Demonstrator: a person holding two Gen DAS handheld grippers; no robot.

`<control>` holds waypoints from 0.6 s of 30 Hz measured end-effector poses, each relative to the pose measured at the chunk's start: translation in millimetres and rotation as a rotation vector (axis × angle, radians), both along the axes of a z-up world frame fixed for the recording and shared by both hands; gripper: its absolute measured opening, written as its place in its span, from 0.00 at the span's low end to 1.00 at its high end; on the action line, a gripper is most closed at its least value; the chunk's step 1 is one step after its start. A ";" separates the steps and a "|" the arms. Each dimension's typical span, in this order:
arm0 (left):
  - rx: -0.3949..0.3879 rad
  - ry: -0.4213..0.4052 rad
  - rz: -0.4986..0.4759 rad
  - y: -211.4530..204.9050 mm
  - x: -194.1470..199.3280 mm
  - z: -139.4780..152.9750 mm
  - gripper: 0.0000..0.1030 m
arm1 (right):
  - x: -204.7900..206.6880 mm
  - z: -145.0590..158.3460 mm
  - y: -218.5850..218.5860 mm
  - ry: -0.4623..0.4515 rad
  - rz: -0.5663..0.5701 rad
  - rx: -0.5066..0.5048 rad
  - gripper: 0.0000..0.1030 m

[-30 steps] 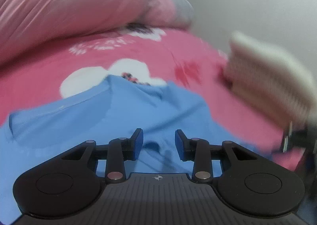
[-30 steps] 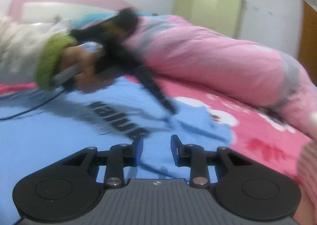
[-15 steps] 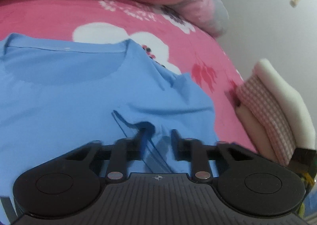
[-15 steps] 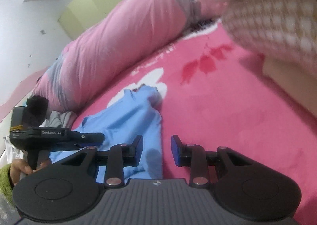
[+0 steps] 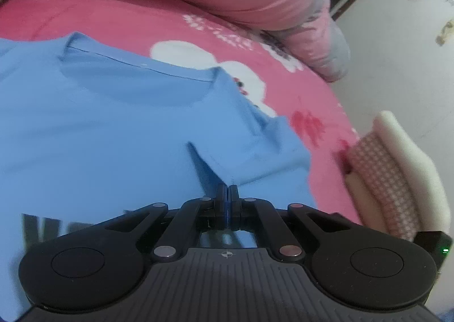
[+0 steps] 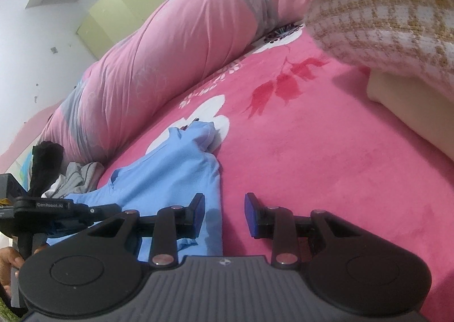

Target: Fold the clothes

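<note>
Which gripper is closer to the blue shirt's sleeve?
Left. The left gripper is shut right on the edge of the blue shirt's sleeve. The right gripper is open beside the shirt, over the pink blanket, gripping nothing.

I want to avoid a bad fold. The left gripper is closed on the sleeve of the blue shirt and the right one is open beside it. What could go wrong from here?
1. The left gripper pinches only the edge of the sleeve, so the cloth may slip out when lifted.
2. The right gripper holds nothing, so the blue shirt may drag and bunch on the pink blanket.
</note>
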State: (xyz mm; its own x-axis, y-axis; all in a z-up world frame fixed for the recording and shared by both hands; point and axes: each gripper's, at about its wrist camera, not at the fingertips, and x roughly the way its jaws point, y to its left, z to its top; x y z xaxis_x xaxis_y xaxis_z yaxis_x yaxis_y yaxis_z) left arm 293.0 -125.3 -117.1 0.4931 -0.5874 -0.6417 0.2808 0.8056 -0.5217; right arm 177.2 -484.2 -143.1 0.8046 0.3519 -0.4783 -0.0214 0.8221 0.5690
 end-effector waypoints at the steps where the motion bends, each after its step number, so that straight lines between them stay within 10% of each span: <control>1: 0.009 -0.017 0.005 1.6 0.3 0.9 0.00 | -0.5 0.9 0.1 -0.005 -0.002 -0.003 0.32; 5: 0.005 -0.036 -0.019 5.8 4.2 2.7 0.00 | -10.8 17.7 9.8 -0.096 0.007 -0.082 0.32; 12: 0.006 -0.081 -0.071 13.4 0.9 8.0 0.22 | -43.1 53.7 120.1 -0.327 0.362 -0.560 0.32; 18: 0.113 -0.198 -0.097 -4.4 10.9 11.5 0.44 | -39.2 34.1 170.6 -0.296 0.517 -0.736 0.32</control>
State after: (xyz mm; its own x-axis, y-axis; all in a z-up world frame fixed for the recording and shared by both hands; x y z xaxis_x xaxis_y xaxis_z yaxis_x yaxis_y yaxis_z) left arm 303.8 -129.7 -105.6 0.5609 -0.5679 -0.6024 0.4472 0.8202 -0.3569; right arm 138.0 -313.7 -109.1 0.7577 0.3896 -0.5236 -0.5436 0.8207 -0.1759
